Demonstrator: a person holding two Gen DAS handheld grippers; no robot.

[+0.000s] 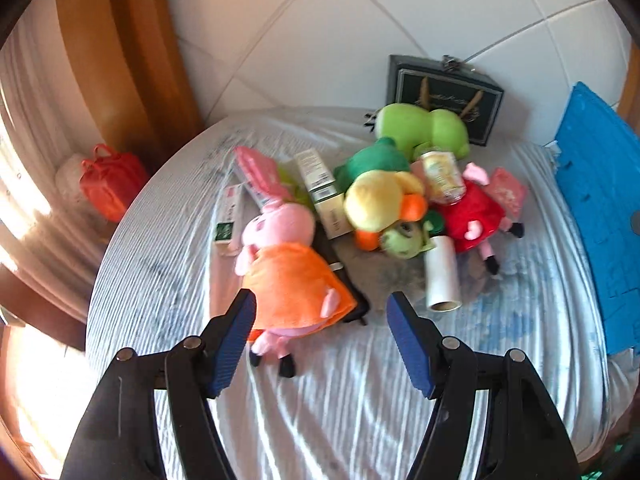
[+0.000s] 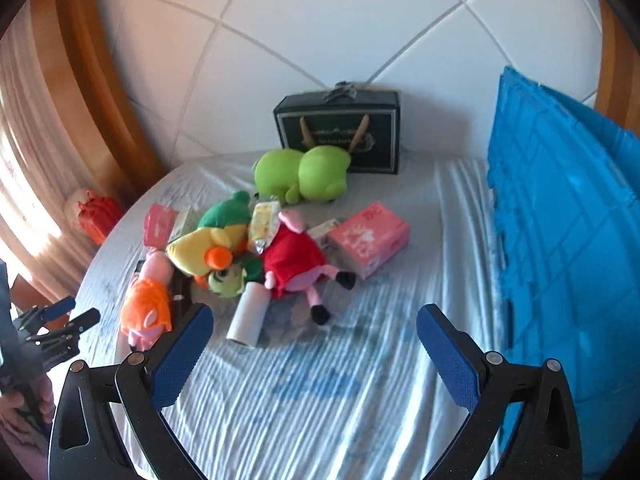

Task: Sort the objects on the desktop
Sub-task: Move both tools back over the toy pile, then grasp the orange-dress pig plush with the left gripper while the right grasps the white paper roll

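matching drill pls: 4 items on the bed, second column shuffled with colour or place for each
1 pig plush
2 roll
3 crate
4 dark box

a blue, at the right edge of the bed
b standing against the white wall
c orange dress
d white, lying on its side

Pairs: 1-c, 2-d, 3-a, 4-b

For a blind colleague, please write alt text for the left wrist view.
The open left gripper hovers over a pig plush in an orange dress on a striped cloth. Behind lies a pile of plush toys, cartons and a white roll.
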